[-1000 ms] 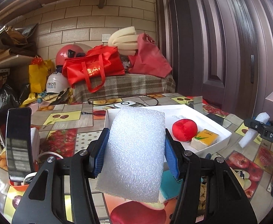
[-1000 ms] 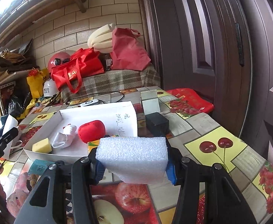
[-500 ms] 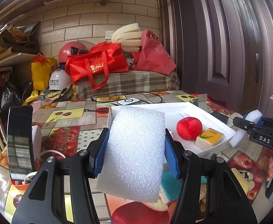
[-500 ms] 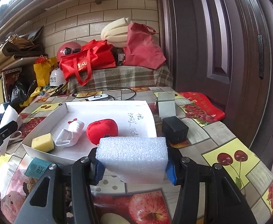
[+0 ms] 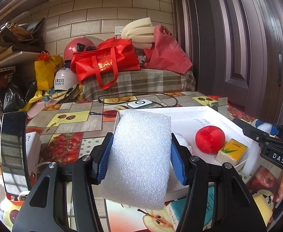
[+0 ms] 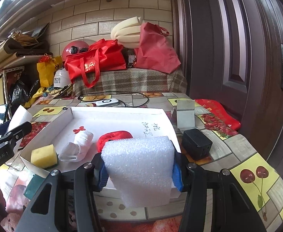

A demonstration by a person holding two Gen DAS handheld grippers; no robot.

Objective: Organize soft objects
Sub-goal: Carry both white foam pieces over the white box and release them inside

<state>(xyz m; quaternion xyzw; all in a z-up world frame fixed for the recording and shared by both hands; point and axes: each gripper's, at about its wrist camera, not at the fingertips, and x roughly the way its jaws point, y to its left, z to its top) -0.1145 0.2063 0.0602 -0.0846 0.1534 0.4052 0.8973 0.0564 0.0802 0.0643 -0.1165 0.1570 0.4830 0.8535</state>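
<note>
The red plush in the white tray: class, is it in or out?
In. The red plush lies on the white tray floor, beside a yellow sponge.

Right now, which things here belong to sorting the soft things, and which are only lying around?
Belong to the job:
left foam block
right foam block
white tray
red plush
yellow sponge
white sock

Only lying around:
phone
black charger
red bag
helmet

Soft daylight fills both views, brightest at the upper left corner, where it washes out in the right wrist view. Fisheye curvature bends the brick wall (image 6: pixel 106 21) and door (image 5: pixel 257 58); corners vignette black, focus stays sharp.
</note>
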